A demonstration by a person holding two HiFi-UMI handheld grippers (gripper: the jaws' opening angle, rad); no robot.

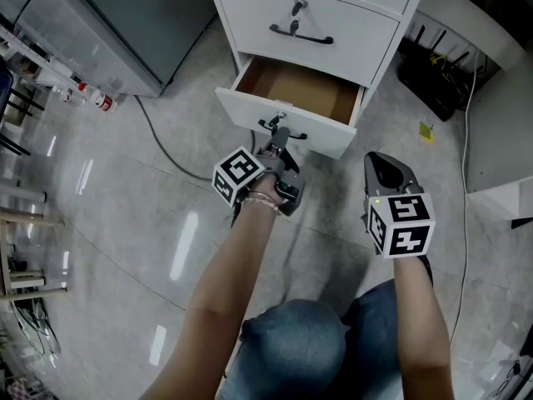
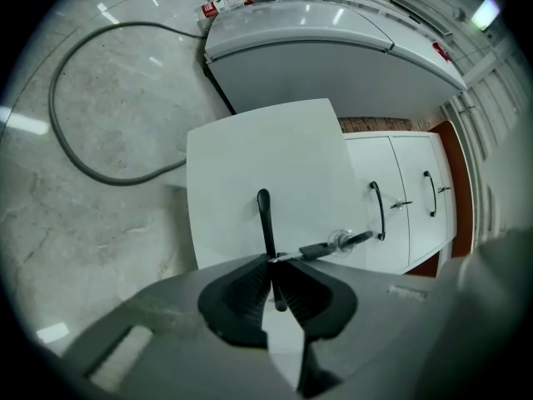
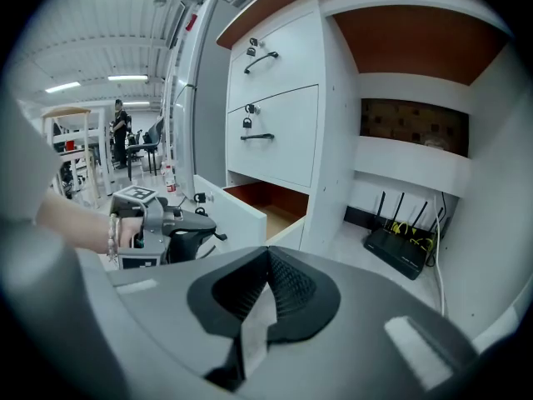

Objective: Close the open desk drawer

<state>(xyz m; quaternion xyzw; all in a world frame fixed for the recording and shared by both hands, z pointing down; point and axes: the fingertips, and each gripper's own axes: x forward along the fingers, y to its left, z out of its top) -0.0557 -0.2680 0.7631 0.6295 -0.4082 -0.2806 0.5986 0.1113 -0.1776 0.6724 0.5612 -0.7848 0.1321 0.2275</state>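
The bottom drawer (image 1: 293, 90) of the white desk unit stands open, its brown inside showing. Its white front (image 2: 266, 157) carries a black bar handle (image 2: 265, 223) and a key (image 2: 333, 242) in the lock. My left gripper (image 1: 279, 140) is at that front, and its pads (image 2: 246, 294) are shut on the handle, which runs between them. My right gripper (image 1: 385, 173) hangs to the right of the drawer, apart from it, with its pads (image 3: 287, 286) together and nothing in them. From the right gripper view I see the left gripper (image 3: 208, 227) against the drawer front (image 3: 237, 215).
Two closed drawers (image 1: 301, 33) sit above the open one. A grey cable (image 1: 162, 144) curves over the floor to the left, by a grey cabinet (image 1: 117, 23). A black router (image 1: 437, 77) with wires lies right of the unit. The person's knees (image 1: 308, 348) are below.
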